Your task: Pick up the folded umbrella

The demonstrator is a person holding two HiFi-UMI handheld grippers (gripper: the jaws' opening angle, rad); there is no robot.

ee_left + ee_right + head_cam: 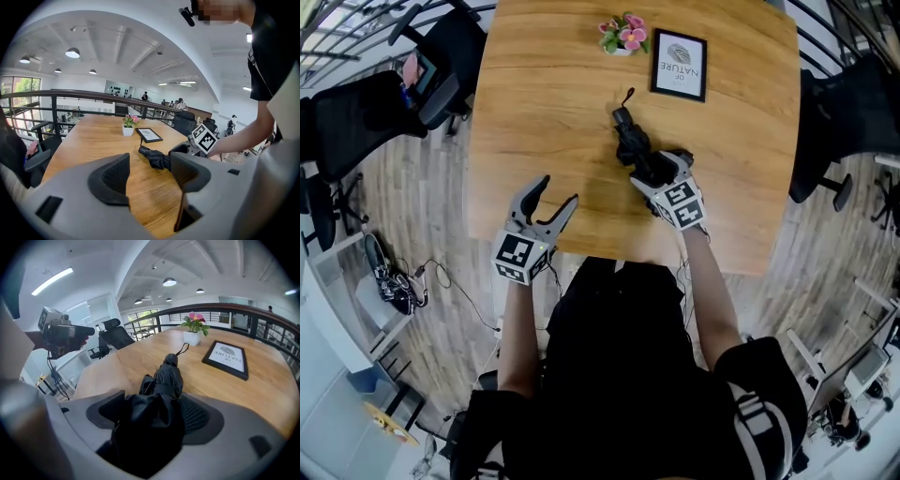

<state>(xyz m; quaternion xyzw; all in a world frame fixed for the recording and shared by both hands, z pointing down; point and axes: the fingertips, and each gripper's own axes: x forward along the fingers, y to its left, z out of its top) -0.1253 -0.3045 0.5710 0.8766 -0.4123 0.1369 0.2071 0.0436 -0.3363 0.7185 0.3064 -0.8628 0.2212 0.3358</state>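
The folded black umbrella (pixel 630 142) lies on the wooden table (pixel 534 103), its strap end pointing toward the far side. My right gripper (pixel 652 171) is down over its near end, jaws wide apart with the bunched fabric (pixel 157 394) between them; the ribbed right pad (pixel 197 416) shows bare beside the cloth. My left gripper (pixel 560 193) hovers over the table's near edge, open and empty. In the left gripper view the umbrella (pixel 157 158) lies ahead and to the right of the left gripper (pixel 150 174), with the right gripper's marker cube (pixel 205 138) behind it.
A small white pot of pink flowers (pixel 623 36) and a black picture frame (pixel 679 66) stand at the table's far side. Black office chairs sit at the left (pixel 441 56) and right (pixel 844 122). A railing (pixel 93 101) runs behind the table.
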